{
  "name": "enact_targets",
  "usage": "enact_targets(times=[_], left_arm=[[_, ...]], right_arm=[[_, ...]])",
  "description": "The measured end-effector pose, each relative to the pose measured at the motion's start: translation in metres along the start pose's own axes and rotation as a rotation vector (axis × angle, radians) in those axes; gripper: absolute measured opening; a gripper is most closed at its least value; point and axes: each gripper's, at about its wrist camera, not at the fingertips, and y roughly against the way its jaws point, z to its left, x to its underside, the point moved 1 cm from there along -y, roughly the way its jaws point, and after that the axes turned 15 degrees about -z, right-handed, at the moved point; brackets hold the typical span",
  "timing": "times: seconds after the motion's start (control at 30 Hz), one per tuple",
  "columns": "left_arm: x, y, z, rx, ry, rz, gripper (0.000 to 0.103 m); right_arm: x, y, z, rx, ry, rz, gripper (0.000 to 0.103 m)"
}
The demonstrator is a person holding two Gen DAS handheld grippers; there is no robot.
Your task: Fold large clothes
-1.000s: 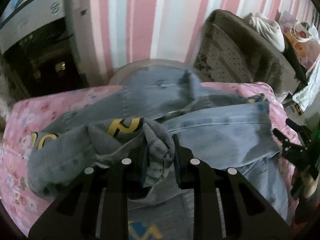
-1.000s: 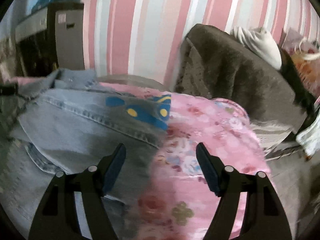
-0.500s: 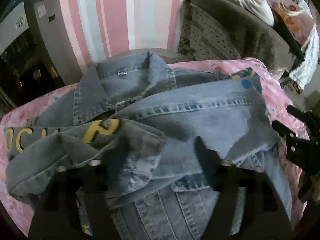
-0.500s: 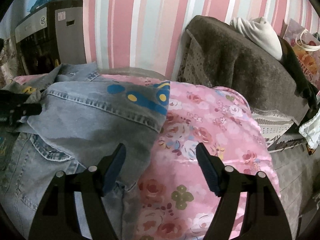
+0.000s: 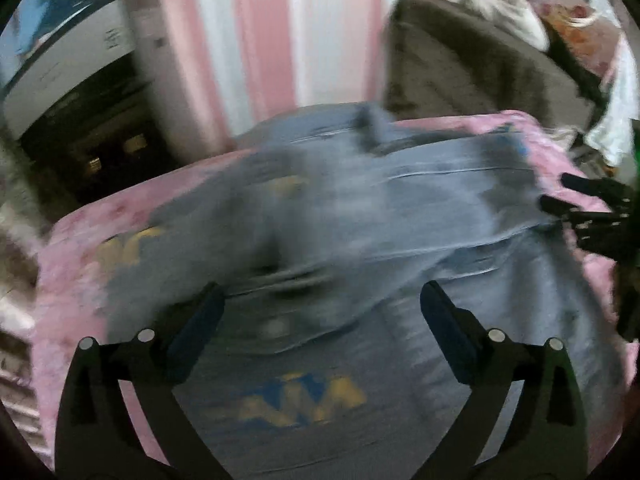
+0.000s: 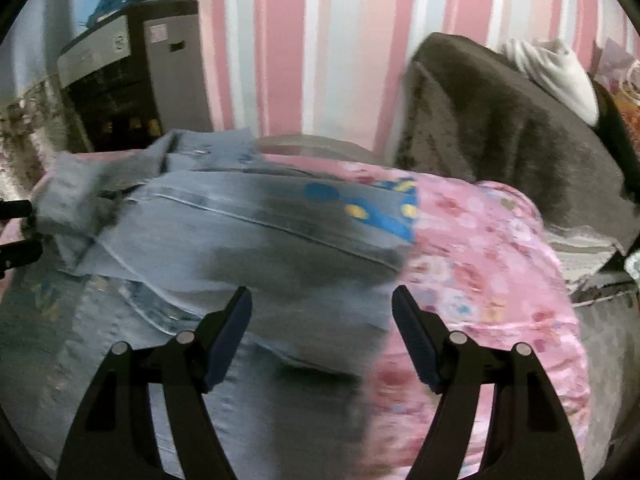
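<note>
A blue denim jacket (image 5: 360, 220) with yellow and blue lettering lies spread on a pink floral cover (image 5: 80, 248), both sleeves folded across its body. My left gripper (image 5: 320, 320) is open and empty above the jacket's lower part. My right gripper (image 6: 322, 320) is open and empty over the jacket's (image 6: 240, 240) right edge, where denim meets the pink cover (image 6: 480, 260). The right gripper also shows at the right edge of the left wrist view (image 5: 580, 208). The left wrist view is blurred.
A pink and white striped wall (image 6: 300, 40) stands behind. A brown chair (image 6: 500, 120) with a white cloth (image 6: 560, 68) on it stands at the right. A grey and black cabinet (image 6: 132, 80) stands at the back left.
My left gripper has let go of the sleeve, opened wide and drawn back. The sleeve now lies across the jacket. My right gripper has shifted left over the jacket's edge.
</note>
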Motion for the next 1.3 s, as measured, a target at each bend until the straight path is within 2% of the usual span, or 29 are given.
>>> enact_targets(times=[0.2, 0.33, 0.5, 0.6, 0.77, 0.87, 0.93, 0.97, 1.0, 1.13, 1.23, 1.3], left_arm=[[0.02, 0.011, 0.076, -0.071, 0.109, 0.03, 0.098], [0.03, 0.026, 0.12, -0.145, 0.127, 0.008, 0.098], [0.031, 0.04, 0.179, -0.224, 0.177, -0.03, 0.099], [0.031, 0.034, 0.206, -0.227, 0.203, -0.047, 0.1], [0.049, 0.003, 0.234, -0.205, 0.224, -0.015, 0.1], [0.059, -0.007, 0.241, -0.21, 0.229, 0.008, 0.1], [0.062, -0.008, 0.245, -0.214, 0.242, 0.01, 0.1], [0.063, -0.007, 0.245, -0.213, 0.247, 0.006, 0.1], [0.063, -0.005, 0.246, -0.211, 0.251, 0.002, 0.1], [0.056, 0.008, 0.246, -0.201, 0.269, -0.024, 0.1], [0.049, 0.019, 0.244, -0.195, 0.282, -0.058, 0.1], [0.044, 0.023, 0.243, -0.186, 0.301, -0.072, 0.1]], right_arm=[[-0.011, -0.009, 0.052, -0.097, 0.033, 0.005, 0.073], [-0.02, -0.009, 0.086, -0.174, 0.024, -0.001, 0.073], [-0.033, -0.005, 0.124, -0.226, 0.037, -0.024, 0.073], [-0.042, -0.003, 0.147, -0.228, 0.033, -0.048, 0.073], [-0.052, -0.006, 0.181, -0.244, -0.013, -0.042, 0.073], [-0.05, -0.015, 0.194, -0.188, 0.008, -0.01, 0.071], [-0.046, -0.025, 0.197, -0.196, -0.01, 0.025, 0.059], [-0.044, -0.029, 0.198, -0.199, -0.013, 0.037, 0.035], [-0.043, -0.03, 0.197, -0.209, -0.015, 0.037, 0.003], [-0.05, -0.016, 0.179, -0.227, 0.011, -0.002, 0.003], [-0.07, 0.011, 0.139, -0.16, 0.009, -0.095, 0.0], [-0.084, 0.031, 0.104, -0.084, 0.013, -0.155, 0.0]])
